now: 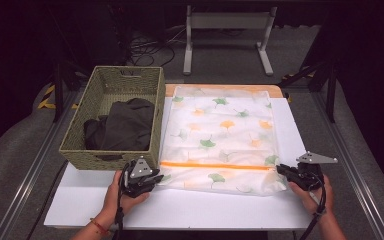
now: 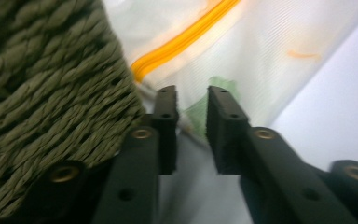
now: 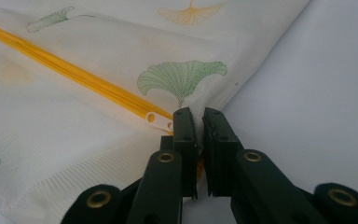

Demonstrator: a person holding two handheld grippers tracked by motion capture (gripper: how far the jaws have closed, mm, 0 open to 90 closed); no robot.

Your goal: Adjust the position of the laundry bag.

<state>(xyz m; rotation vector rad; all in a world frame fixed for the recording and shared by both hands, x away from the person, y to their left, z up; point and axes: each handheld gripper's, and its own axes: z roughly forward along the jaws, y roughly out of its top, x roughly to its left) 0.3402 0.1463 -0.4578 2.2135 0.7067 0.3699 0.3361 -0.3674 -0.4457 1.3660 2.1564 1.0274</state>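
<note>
Black jaws of the right gripper [image 3: 196, 116] pinch the bag [image 1: 220, 135] edge by the orange zipper [image 3: 74, 77]. Left gripper [image 2: 191, 98] jaws stand apart around the bag's other corner, beside the basket [image 1: 111, 150].

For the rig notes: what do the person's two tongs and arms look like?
Both tongs, left and right, are black, with flat ridged pads and brass-coloured rivets. Each carries a grey three-cornered plate on top and trails a black cable. The forearms are bare; a red-orange band circles the left wrist.
</note>
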